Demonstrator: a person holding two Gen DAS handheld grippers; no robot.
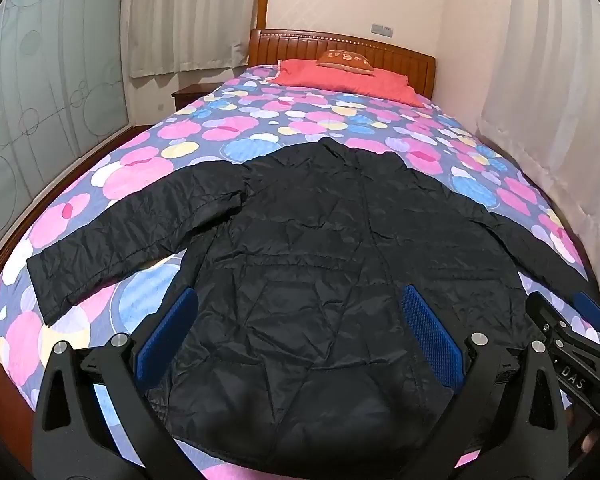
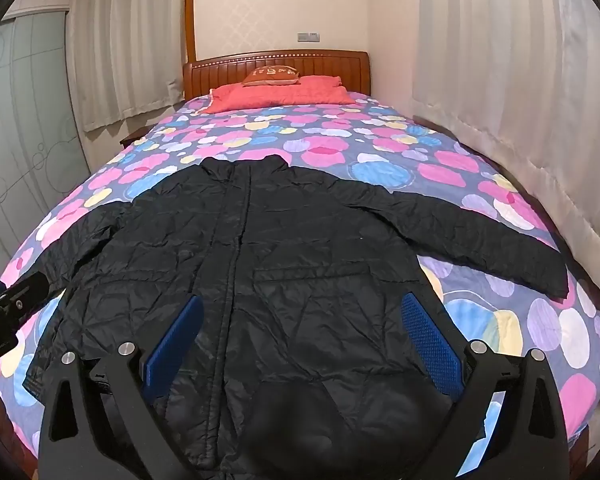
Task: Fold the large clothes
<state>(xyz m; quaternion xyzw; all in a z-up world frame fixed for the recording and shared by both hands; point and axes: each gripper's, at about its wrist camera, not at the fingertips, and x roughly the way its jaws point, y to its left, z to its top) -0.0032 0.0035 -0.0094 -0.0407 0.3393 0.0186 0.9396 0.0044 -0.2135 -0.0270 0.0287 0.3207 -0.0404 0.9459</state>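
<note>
On the bed: a black jacket [image 1: 320, 248] is laid flat, front up, sleeves spread, so its folds can be made cleanly.
Left gripper [image 1: 300, 332]: held wide open above the hem, nothing gripped.
Right gripper [image 2: 300, 340]: likewise spread wide and empty, poised for a first grasp.

Bare floral bedspread [image 2: 340, 140] lies open beyond the spread black jacket [image 2: 284, 264]; pillows [image 2: 284, 90], headboard [image 2: 276, 65] and curtains [image 2: 500, 92] hem the far edges.
</note>
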